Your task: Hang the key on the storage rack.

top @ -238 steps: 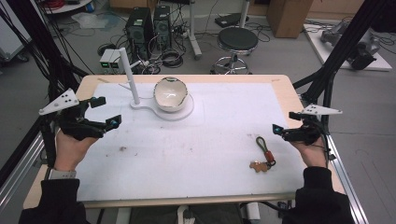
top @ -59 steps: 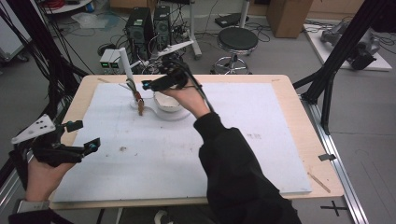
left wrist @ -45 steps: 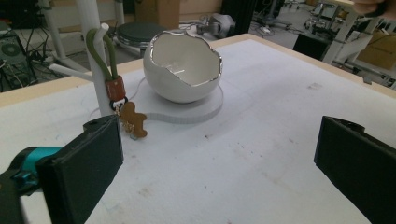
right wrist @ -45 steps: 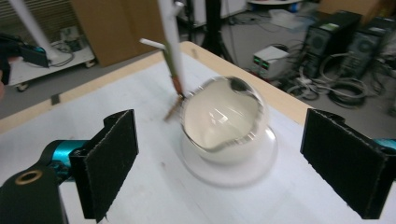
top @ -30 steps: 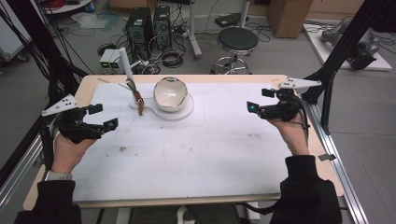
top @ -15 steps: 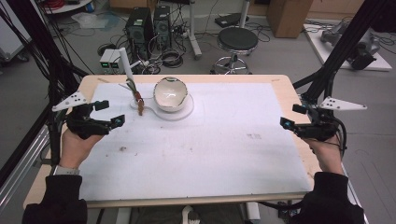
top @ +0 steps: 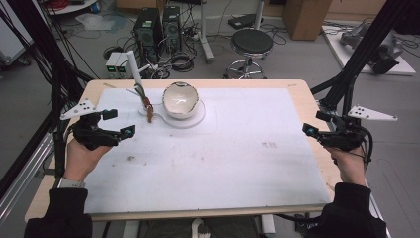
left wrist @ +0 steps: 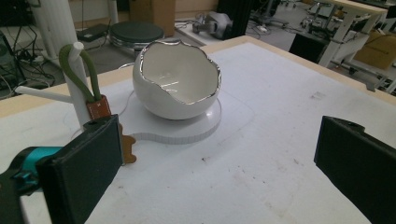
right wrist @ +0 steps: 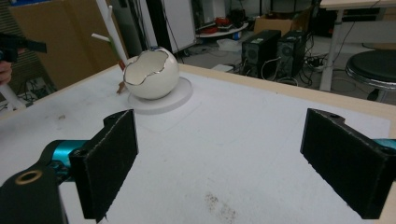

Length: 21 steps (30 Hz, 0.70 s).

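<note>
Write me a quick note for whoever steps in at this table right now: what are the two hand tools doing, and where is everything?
Left gripper: open, holds nothing, over the table's left edge.
Right gripper: open, holds nothing, at the right edge.
Keychain: its green cord is looped over the white stand, leather tag hanging beside the post.
Egg-shaped bowl: upright on its white base, nothing visible inside.
Done: the hanging looks finished.
Left: probably nothing; check that the loop sits securely.
</note>
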Each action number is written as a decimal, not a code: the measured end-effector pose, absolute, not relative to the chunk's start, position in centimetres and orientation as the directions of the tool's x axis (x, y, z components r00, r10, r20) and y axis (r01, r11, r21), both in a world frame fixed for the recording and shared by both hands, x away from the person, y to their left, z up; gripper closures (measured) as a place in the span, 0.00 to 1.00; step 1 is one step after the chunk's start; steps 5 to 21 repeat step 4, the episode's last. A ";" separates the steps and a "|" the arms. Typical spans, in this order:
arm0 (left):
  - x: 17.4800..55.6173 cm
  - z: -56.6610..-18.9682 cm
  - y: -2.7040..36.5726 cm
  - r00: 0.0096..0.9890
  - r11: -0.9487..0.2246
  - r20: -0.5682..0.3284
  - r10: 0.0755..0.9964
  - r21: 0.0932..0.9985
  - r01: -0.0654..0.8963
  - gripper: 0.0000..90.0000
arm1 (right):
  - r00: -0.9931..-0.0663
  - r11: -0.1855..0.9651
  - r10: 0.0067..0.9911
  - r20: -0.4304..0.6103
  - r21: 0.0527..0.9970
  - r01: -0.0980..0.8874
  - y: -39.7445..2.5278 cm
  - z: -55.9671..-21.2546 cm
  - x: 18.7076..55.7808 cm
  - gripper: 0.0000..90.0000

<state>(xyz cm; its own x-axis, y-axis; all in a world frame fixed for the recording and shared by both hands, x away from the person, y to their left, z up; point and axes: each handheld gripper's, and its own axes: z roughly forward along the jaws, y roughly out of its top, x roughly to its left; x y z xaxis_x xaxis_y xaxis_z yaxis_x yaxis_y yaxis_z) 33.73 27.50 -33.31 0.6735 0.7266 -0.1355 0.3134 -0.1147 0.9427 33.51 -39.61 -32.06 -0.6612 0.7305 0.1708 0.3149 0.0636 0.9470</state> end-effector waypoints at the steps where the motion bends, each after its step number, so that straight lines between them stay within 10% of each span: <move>1: 33.7 -33.3 27.6 0.674 -0.114 -0.136 0.726 0.943 0.313 0.02 | -0.658 0.062 0.735 0.165 0.950 0.307 -39.5 -31.9 33.6 0.12; 21: 33.6 -33.4 27.8 0.670 -0.109 -0.139 0.729 0.943 0.313 0.02 | -0.651 0.054 0.741 0.167 0.951 0.305 -39.2 -31.6 33.7 0.12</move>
